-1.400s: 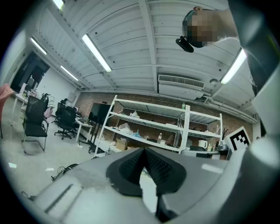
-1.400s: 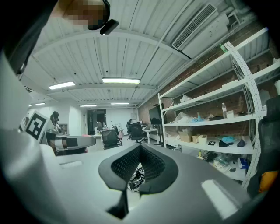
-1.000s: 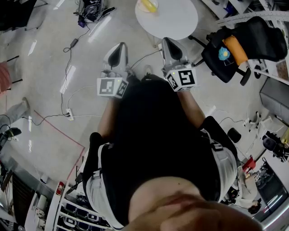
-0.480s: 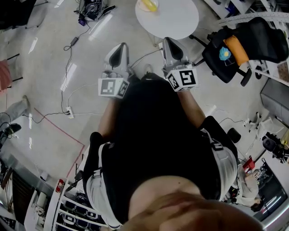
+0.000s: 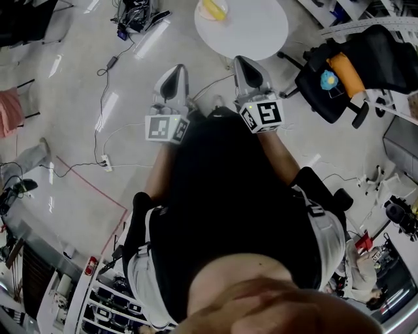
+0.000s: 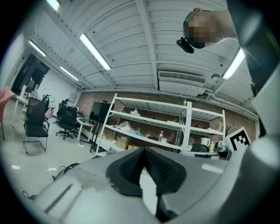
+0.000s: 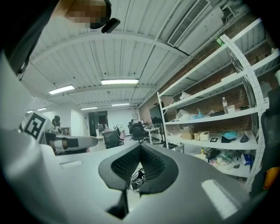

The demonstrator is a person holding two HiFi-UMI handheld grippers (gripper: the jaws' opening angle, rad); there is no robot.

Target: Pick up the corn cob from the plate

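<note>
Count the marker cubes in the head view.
2. The left cube sits on the left gripper, the right cube on the right gripper. No others appear hidden.

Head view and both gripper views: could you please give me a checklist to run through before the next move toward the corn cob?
1. Corn cob in sight: ok. It lies on the round table, at the top edge of the head view and partly cut off.
2. Left gripper empty: ok. Its jaws are together with nothing between them.
3. Right gripper empty: ok. Its jaws are together with nothing between them.
4. Jaws open for a pick: not ok. Both are shut.
5. Grippers over the table: not ok. In the head view both stop short of its near edge.
</note>
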